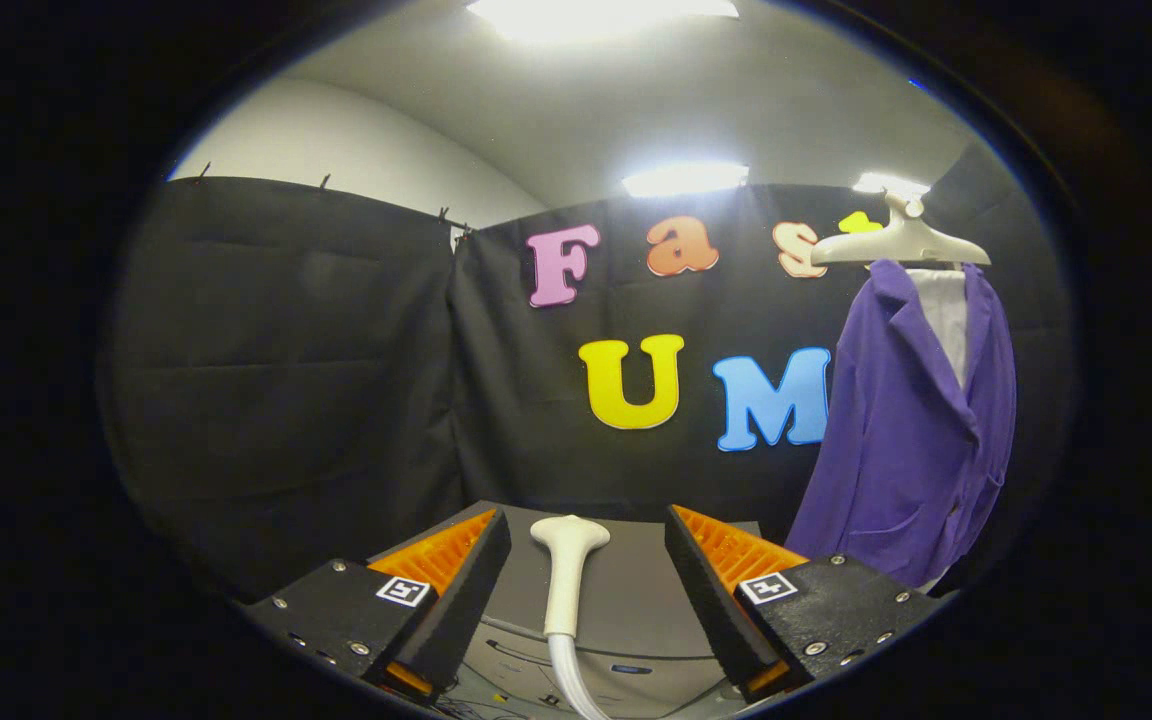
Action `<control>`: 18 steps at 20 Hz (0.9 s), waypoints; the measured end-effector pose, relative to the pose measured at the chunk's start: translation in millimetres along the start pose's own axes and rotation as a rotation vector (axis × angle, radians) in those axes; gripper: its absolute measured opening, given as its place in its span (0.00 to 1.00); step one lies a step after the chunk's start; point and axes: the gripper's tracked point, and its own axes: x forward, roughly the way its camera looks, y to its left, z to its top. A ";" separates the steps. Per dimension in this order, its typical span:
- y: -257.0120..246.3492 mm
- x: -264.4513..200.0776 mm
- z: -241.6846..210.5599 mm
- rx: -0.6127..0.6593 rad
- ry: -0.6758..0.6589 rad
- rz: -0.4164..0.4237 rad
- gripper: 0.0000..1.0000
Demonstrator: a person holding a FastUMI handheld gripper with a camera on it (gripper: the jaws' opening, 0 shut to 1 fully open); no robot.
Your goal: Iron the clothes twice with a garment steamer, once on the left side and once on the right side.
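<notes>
Steamer head (568,575) stands between parted fingers (586,590), ungrasped; purple jacket (911,440) hangs far right, apparently unsteamed. Both passes judged outstanding.

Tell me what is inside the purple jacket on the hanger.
Inside the open front of the purple jacket, on the white hanger, a white garment shows. The jacket covers the rest of it. The tool is open around the steamer head.
</notes>
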 end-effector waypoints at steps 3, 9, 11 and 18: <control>18.9 51.0 -28.4 0.023 0.098 -0.036 0.96; 37.2 122.8 -93.9 0.048 0.287 -0.088 0.96; 38.9 137.9 -112.3 0.055 0.342 -0.092 0.96; 38.3 151.4 -145.2 0.042 0.463 -0.089 0.97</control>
